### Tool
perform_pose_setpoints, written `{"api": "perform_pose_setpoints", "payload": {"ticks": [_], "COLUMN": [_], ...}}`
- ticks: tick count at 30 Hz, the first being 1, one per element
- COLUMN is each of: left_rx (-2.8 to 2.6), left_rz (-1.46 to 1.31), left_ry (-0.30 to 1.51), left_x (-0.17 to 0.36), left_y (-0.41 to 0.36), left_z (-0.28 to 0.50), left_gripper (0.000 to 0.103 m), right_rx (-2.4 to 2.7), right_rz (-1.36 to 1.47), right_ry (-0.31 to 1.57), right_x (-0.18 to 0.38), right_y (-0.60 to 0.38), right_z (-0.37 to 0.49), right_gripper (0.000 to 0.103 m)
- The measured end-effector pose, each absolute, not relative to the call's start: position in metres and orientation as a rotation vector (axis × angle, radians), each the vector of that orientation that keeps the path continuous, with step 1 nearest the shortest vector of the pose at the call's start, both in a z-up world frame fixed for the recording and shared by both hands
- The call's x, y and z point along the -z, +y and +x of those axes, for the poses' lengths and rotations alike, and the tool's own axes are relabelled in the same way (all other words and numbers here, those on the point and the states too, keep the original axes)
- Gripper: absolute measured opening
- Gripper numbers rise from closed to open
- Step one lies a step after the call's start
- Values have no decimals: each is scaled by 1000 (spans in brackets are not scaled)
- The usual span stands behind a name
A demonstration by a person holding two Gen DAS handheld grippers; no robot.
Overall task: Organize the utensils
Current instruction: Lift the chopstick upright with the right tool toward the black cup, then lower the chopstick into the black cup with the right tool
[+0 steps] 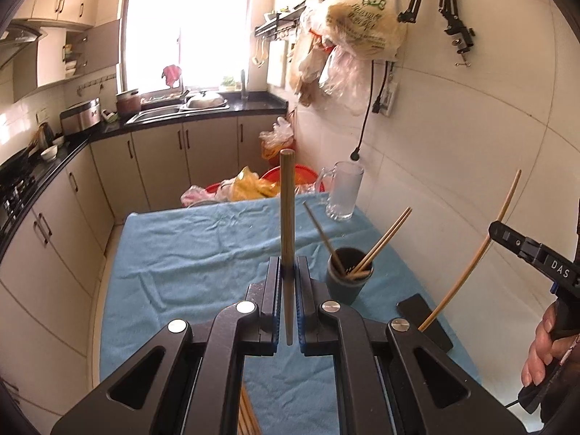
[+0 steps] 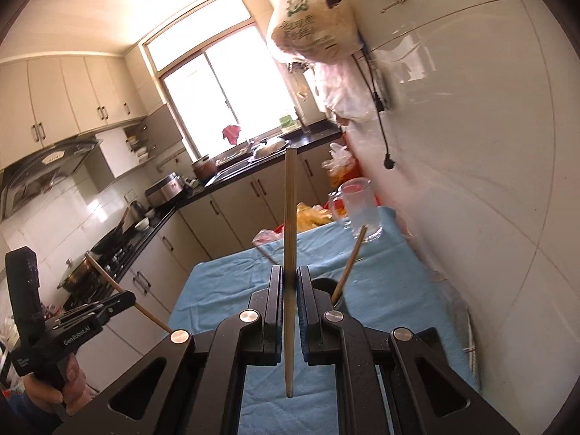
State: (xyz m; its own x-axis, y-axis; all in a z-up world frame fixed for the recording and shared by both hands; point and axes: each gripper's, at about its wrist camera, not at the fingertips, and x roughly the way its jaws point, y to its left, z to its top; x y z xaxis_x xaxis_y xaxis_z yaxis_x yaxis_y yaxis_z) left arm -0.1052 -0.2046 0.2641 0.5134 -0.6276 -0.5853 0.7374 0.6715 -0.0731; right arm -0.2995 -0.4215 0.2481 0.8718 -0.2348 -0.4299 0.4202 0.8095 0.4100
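Chopsticks in both hands over a kitchen surface (image 1: pixel 174 246) draped in blue towel: the left claw (image 1: pixel 289 272) is clamped on one wooden chopstick (image 1: pixel 286 210) near its thin end, the thick end standing up, while the right claw (image 2: pixel 289 279) pinches a second chopstick (image 2: pixel 290 217) much the same way. Nearby on the towel, the dark holder cup (image 1: pixel 346 282) already carries several sticks leaning against its rim. Light, stiff and smooth, such sticks probably swivel in a pinch, so a hold nearer the middle looks steadier for dropping them into the cup.
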Motion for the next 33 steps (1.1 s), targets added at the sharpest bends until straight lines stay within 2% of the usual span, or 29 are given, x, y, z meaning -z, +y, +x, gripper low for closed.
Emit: {"api": "perform_pose_setpoints", "payload": {"ticks": [21, 33], "left_rx": [911, 937], "left_rz": [165, 169], "left_ry": [595, 652], "left_x": [-298, -282], "left_y": [-273, -318], "left_z": [-69, -47], "left_gripper": [7, 7], "right_rx": [415, 435], "right_rz": [514, 510], "right_ry": [327, 340], "right_x": [-271, -258], "right_y": [-466, -490], "right_z": [-287, -246], "right_gripper": [7, 7]}}
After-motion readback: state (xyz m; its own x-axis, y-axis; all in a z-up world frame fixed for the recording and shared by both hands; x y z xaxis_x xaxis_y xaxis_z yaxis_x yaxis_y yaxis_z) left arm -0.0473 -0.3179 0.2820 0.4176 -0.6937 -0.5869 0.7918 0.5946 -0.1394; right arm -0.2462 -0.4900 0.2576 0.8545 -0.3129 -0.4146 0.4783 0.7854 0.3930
